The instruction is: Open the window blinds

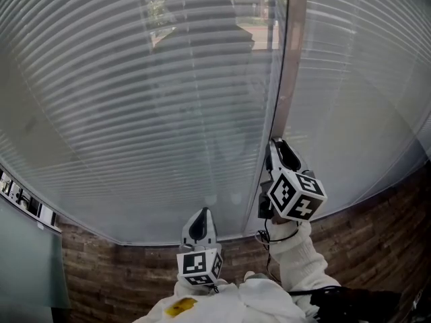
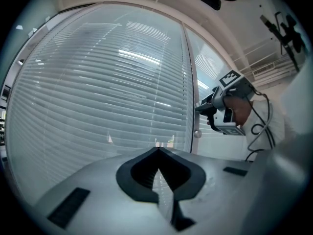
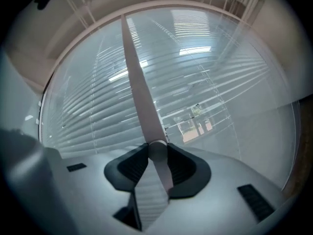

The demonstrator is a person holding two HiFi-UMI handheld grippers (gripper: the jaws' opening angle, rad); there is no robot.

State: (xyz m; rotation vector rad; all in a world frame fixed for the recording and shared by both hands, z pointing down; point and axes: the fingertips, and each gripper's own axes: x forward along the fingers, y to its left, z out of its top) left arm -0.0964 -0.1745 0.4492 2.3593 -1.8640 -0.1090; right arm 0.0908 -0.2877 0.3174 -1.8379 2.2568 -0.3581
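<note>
The right tool (image 1: 278, 148), at 4 o'clock, is clamped on the tilt wand (image 3: 139, 89) of the window blinds (image 1: 135, 113), while the left tool (image 1: 201, 215), at 6 o'clock, has its jaws together.

Below the window runs a dark brown brick-pattern wall (image 1: 367, 224) w/ pale mortar lines. At lower left a flat grey-green panel (image 1: 23, 268) stands in front of it. Above the panel's top edge sits a slanted strip of small black & white fittings (image 1: 20, 197), too small to make out. A pinkish-brown frame post (image 1: 295, 46) stands upright btwn two panes. Outside, thru the glass, hazy: a pinkish building front (image 3: 193, 126) & green foliage (image 1: 156, 9). Left gripper view, right side: white ceiling bars (image 2: 261, 65), w/ a black bracket (image 2: 283, 28) near them.
</note>
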